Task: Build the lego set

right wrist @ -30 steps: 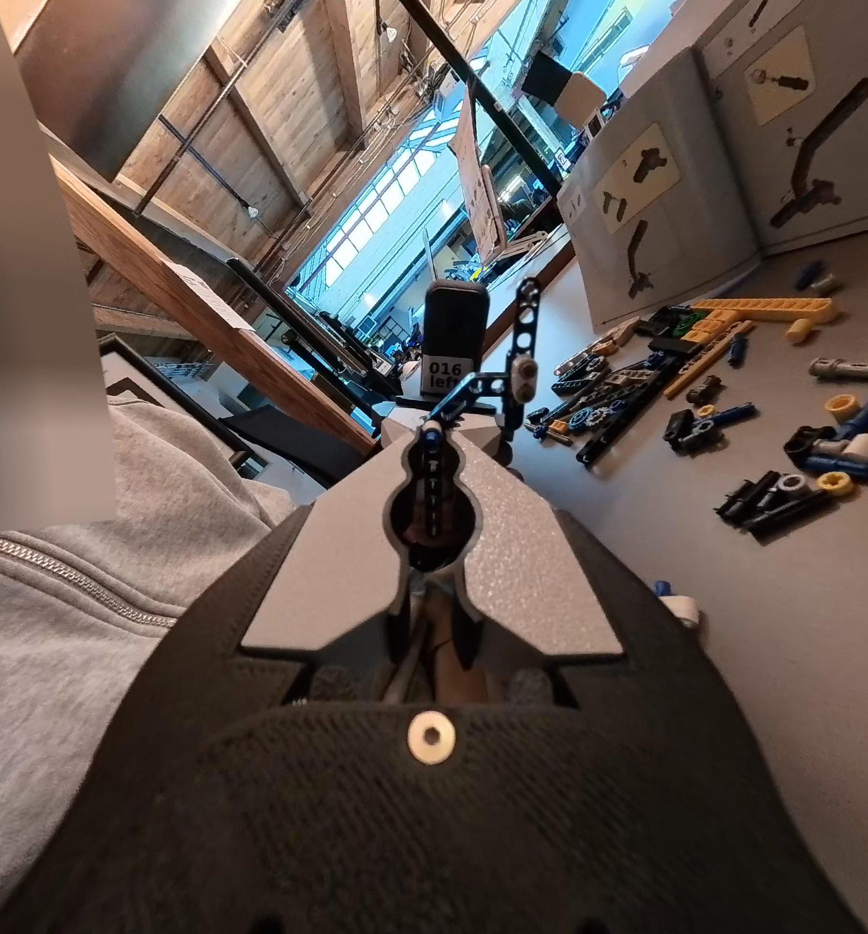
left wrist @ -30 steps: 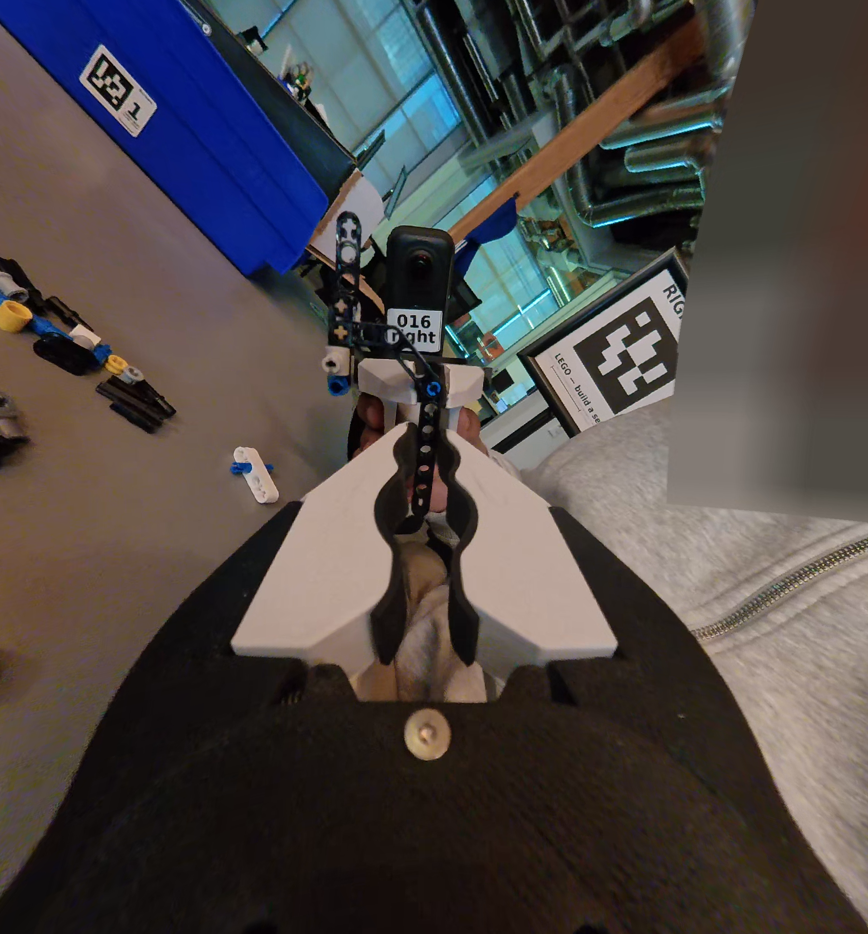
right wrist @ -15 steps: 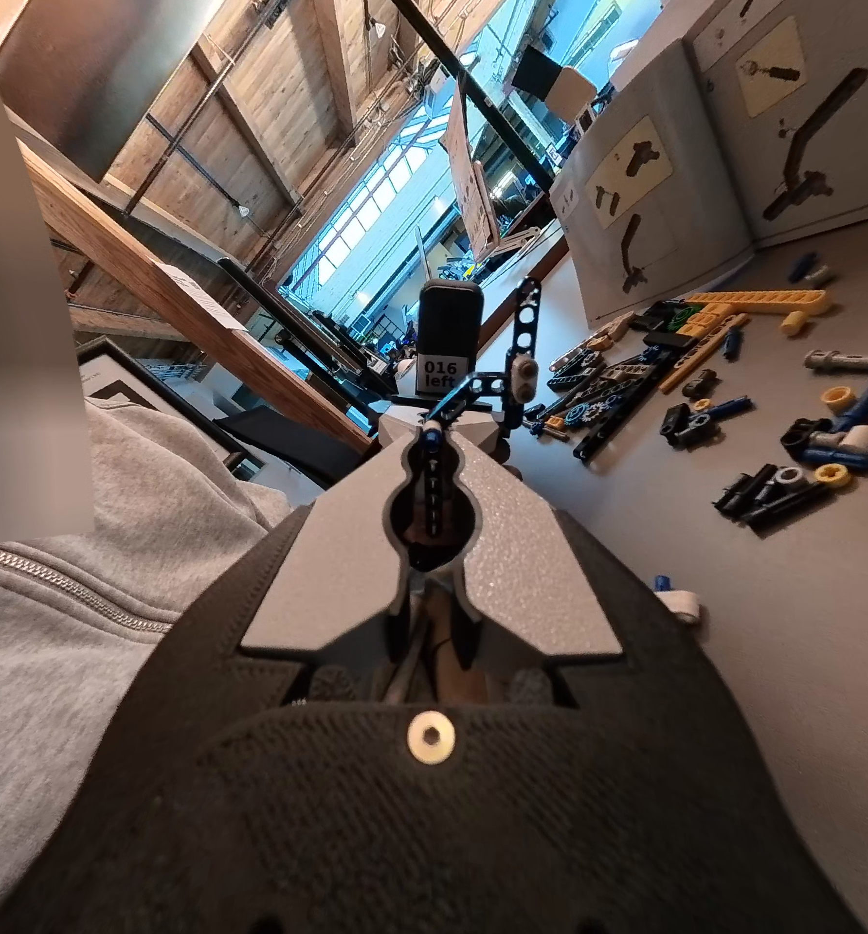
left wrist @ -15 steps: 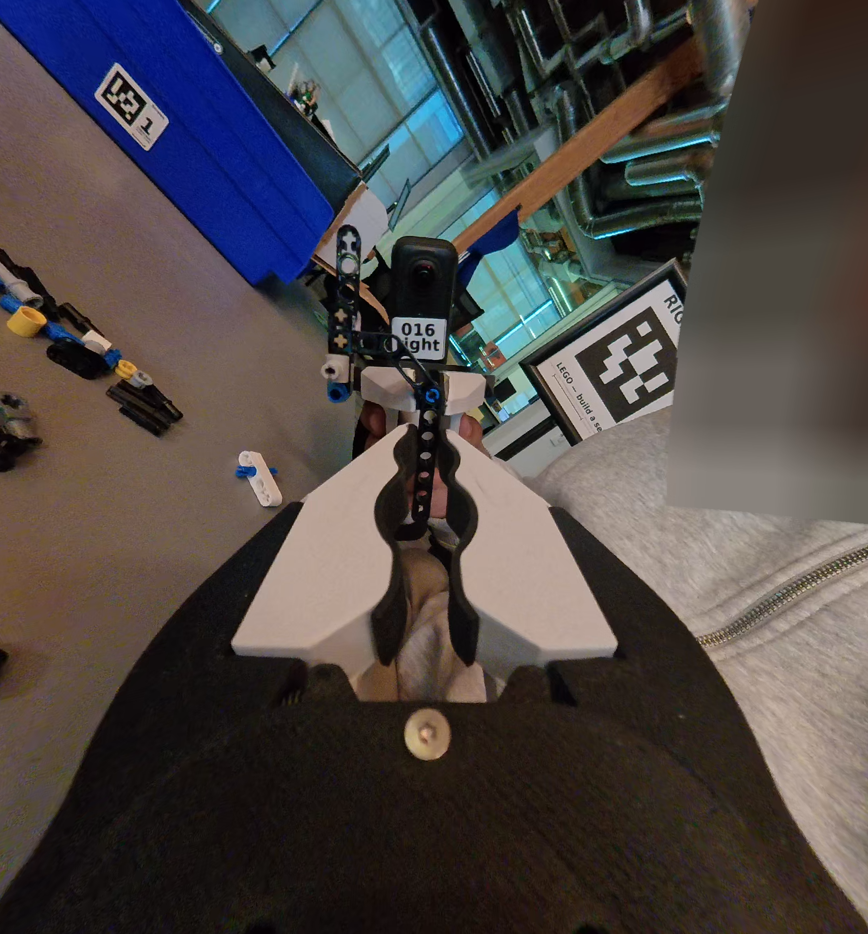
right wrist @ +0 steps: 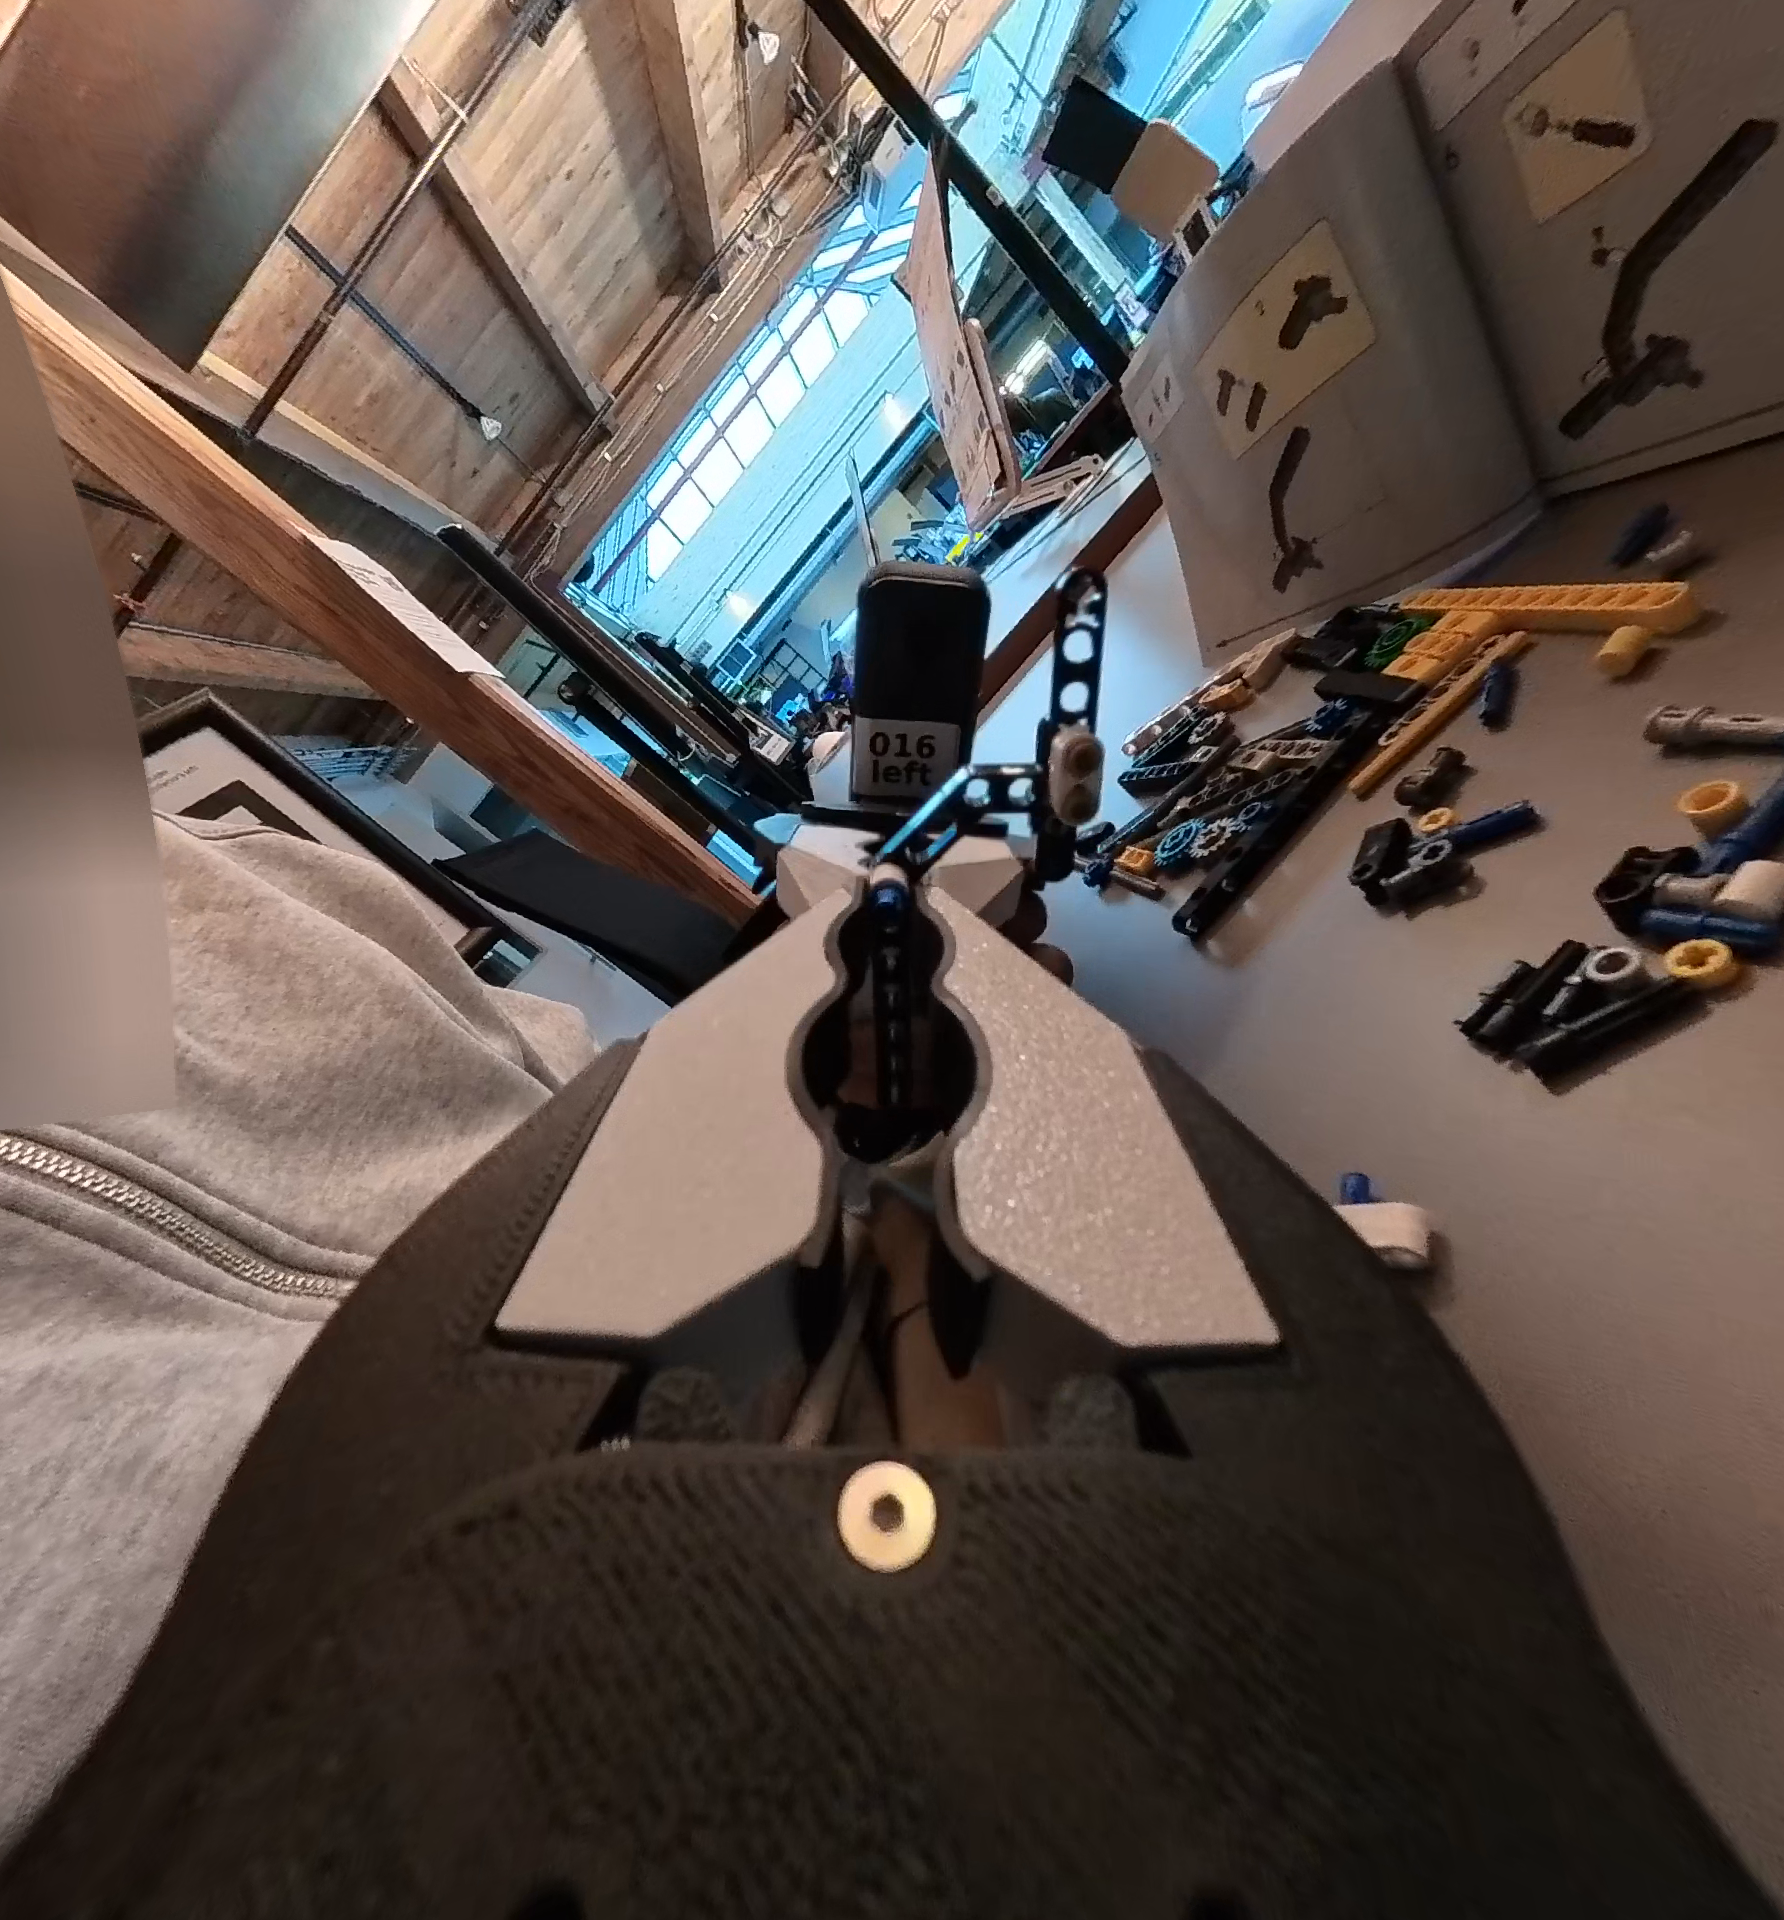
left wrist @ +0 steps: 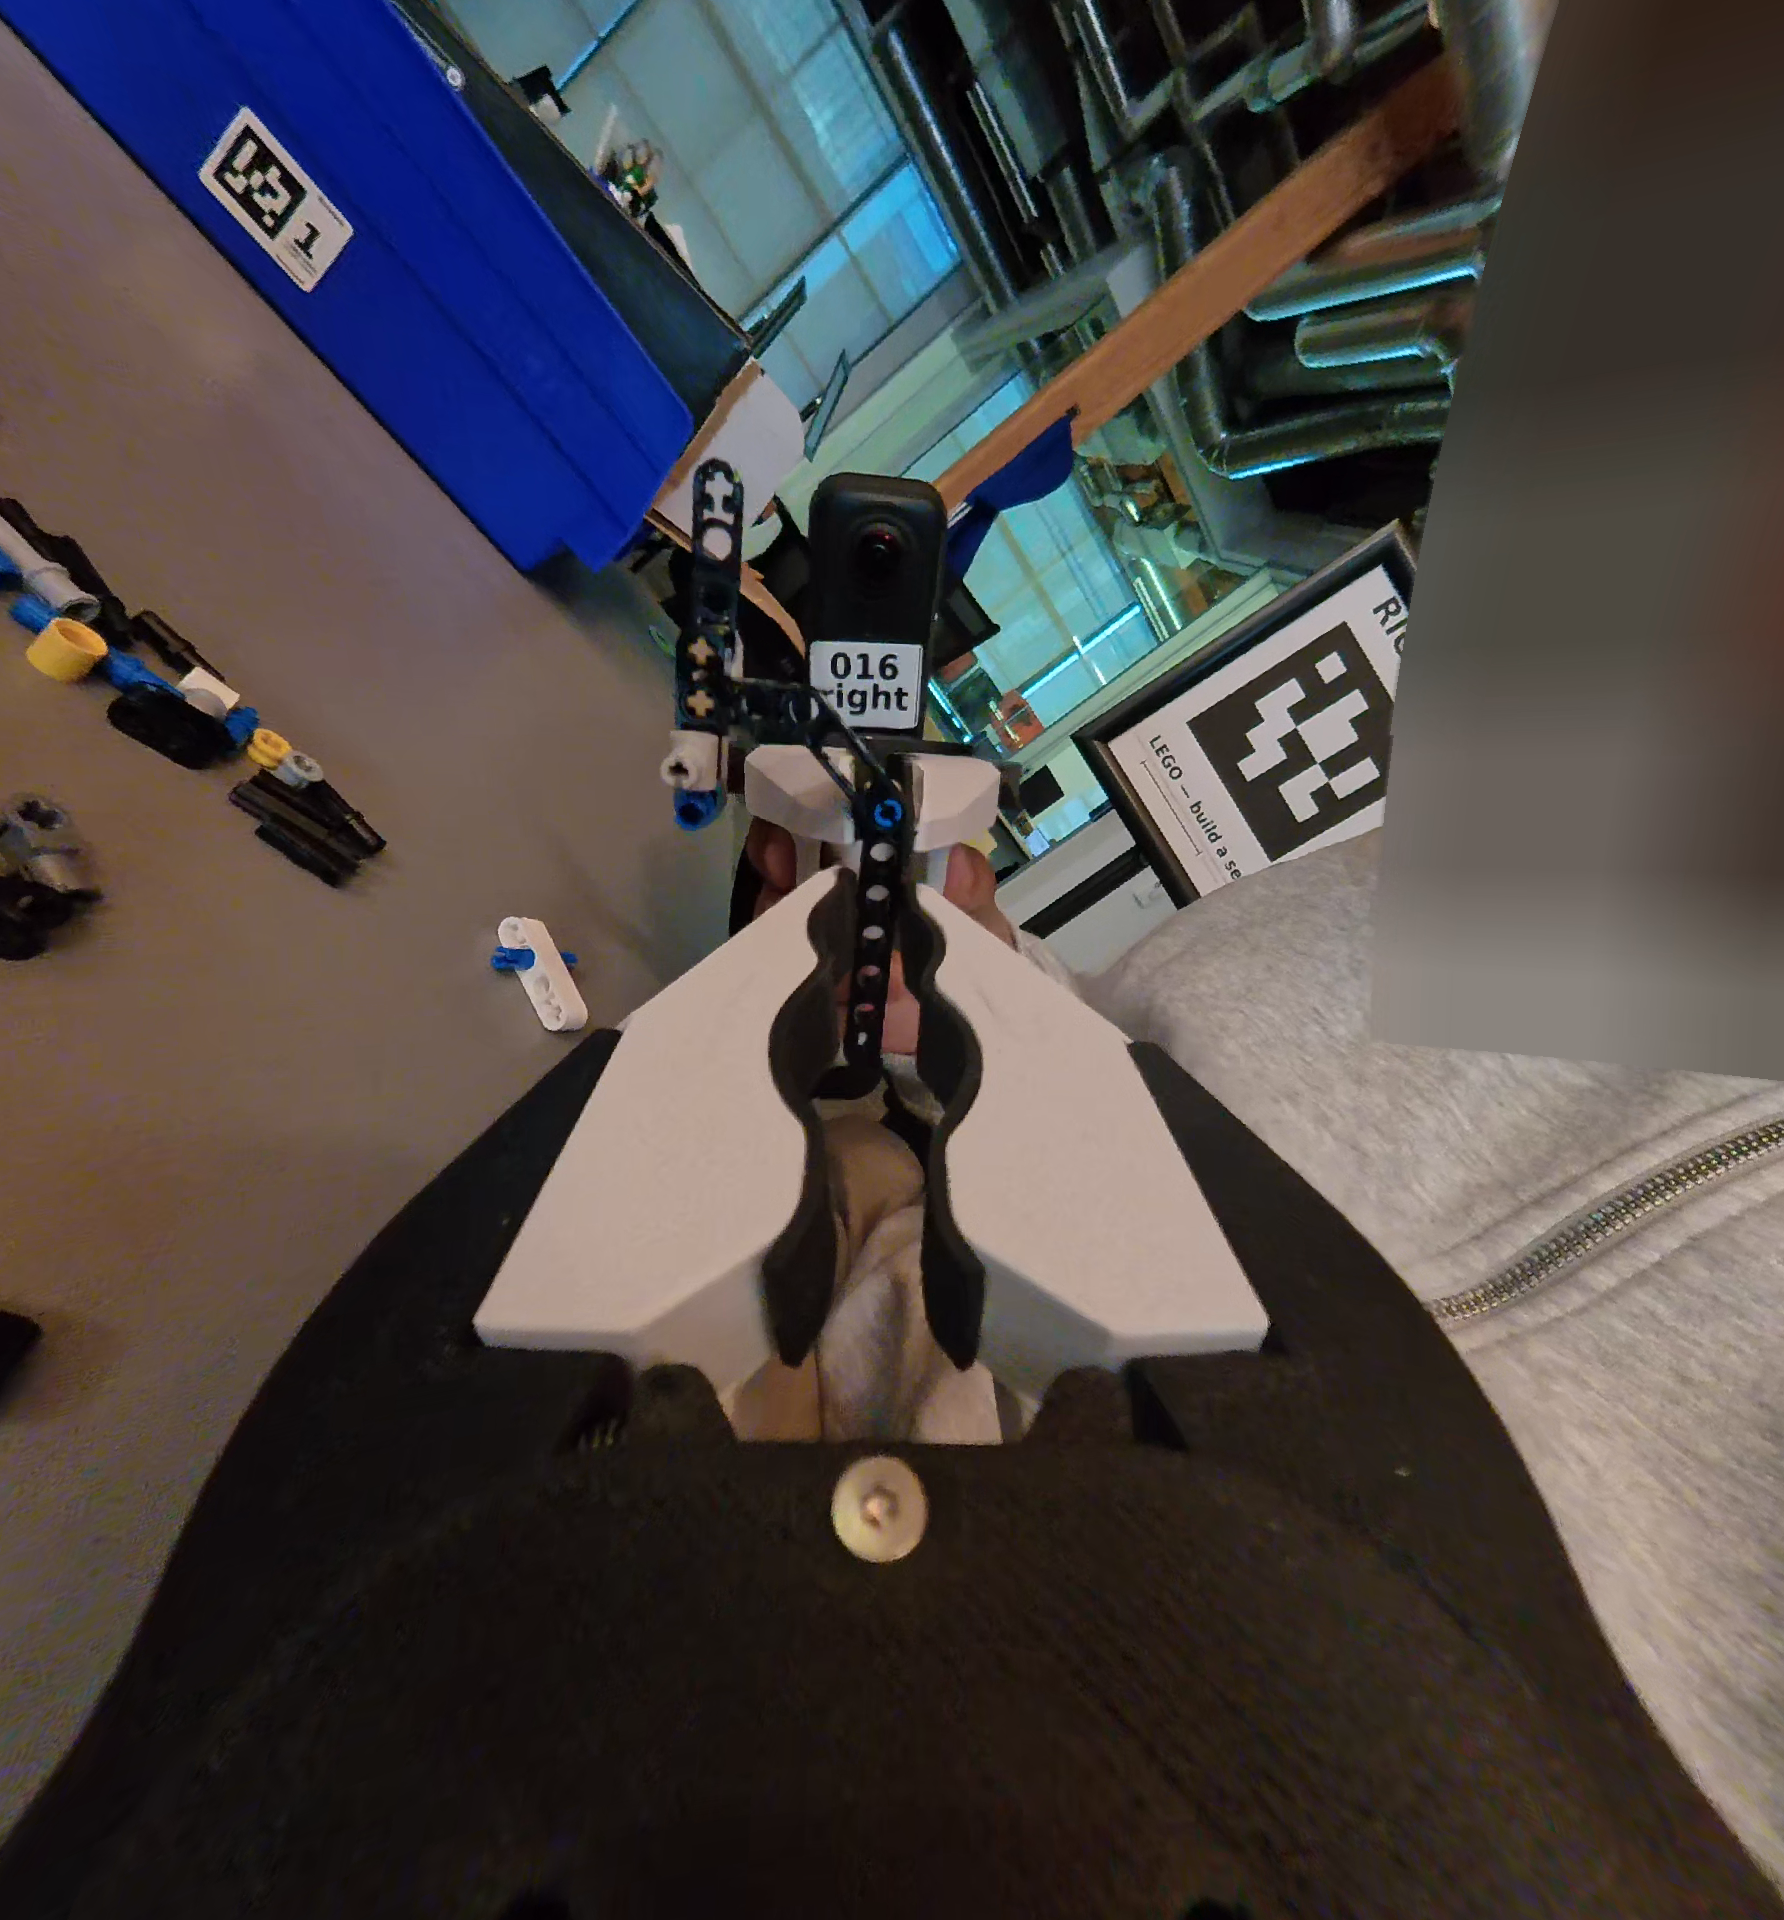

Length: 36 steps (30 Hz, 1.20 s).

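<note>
Both grippers face each other above the grey table (right wrist: 1283, 1091): left gripper (left wrist: 872, 966) and right gripper (right wrist: 890, 935) each clench the black lego assembly (left wrist: 872, 914), raised clear of the scattered loose parts (right wrist: 1490, 790)

- My left gripper (left wrist: 872, 997) is raised off the table, jaws closed on the black beam assembly (left wrist: 872, 935).
- My right gripper (right wrist: 890, 987) faces it nose to nose, jaws pinched on the same assembly, my fingers (left wrist: 971, 883) wrapped behind.
</note>
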Each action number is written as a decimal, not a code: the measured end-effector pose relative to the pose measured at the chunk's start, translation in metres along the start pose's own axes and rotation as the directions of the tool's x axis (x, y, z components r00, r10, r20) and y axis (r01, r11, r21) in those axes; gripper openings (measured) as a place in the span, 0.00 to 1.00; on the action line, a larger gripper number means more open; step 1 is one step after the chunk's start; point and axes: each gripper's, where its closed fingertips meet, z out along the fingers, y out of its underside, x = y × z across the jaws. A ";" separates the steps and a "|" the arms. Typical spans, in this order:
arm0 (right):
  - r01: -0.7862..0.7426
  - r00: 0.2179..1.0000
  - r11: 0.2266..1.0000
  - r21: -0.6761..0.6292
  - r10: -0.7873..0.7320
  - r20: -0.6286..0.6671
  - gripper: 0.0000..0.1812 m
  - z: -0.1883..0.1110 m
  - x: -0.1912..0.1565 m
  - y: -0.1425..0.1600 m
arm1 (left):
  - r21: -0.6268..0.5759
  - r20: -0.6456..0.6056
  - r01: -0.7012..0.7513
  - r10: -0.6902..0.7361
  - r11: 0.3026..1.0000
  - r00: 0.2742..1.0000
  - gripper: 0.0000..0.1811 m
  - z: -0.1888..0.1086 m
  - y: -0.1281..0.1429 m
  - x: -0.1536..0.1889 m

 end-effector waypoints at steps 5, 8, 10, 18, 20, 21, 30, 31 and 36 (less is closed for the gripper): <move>-0.006 1.000 1.000 -0.003 0.006 0.000 0.03 0.000 0.001 0.001 | -0.012 0.018 -0.023 0.023 1.000 1.000 0.03 0.001 0.002 -0.001; -0.004 1.000 1.000 -0.003 0.004 -0.001 0.02 0.000 0.000 0.001 | -0.012 0.017 -0.029 0.029 1.000 0.999 0.03 0.001 0.002 0.000; -0.007 1.000 1.000 -0.003 0.007 0.002 0.03 0.000 0.000 0.001 | -0.011 0.024 -0.049 0.049 0.999 0.999 0.03 0.001 0.002 0.000; 0.000 1.000 1.000 0.004 0.000 -0.003 0.03 0.000 0.001 -0.001 | 0.001 0.026 -0.031 0.031 1.000 0.999 0.03 0.001 0.001 -0.001; -0.002 1.000 1.000 0.006 0.002 -0.003 0.03 0.000 0.001 -0.001 | 0.010 0.023 -0.021 0.021 1.000 1.000 0.03 0.002 0.000 -0.001; -0.003 1.000 1.000 0.006 0.003 -0.003 0.03 0.000 0.001 -0.001 | 0.009 0.023 -0.019 0.019 1.000 1.000 0.03 0.002 0.000 -0.001; -0.007 1.000 1.000 0.006 0.007 -0.002 0.03 0.000 0.001 -0.001 | 0.016 0.019 -0.014 0.014 1.000 1.000 0.03 0.001 -0.001 -0.001; -0.007 1.000 1.000 0.001 0.007 -0.002 0.03 0.001 0.001 0.000 | 0.018 0.016 -0.011 0.010 1.000 1.000 0.03 0.001 -0.001 -0.001; 0.010 1.000 1.000 -0.007 -0.010 -0.016 0.03 0.001 0.001 0.001 | 0.016 0.017 -0.006 0.006 1.000 1.000 0.03 0.001 -0.001 -0.001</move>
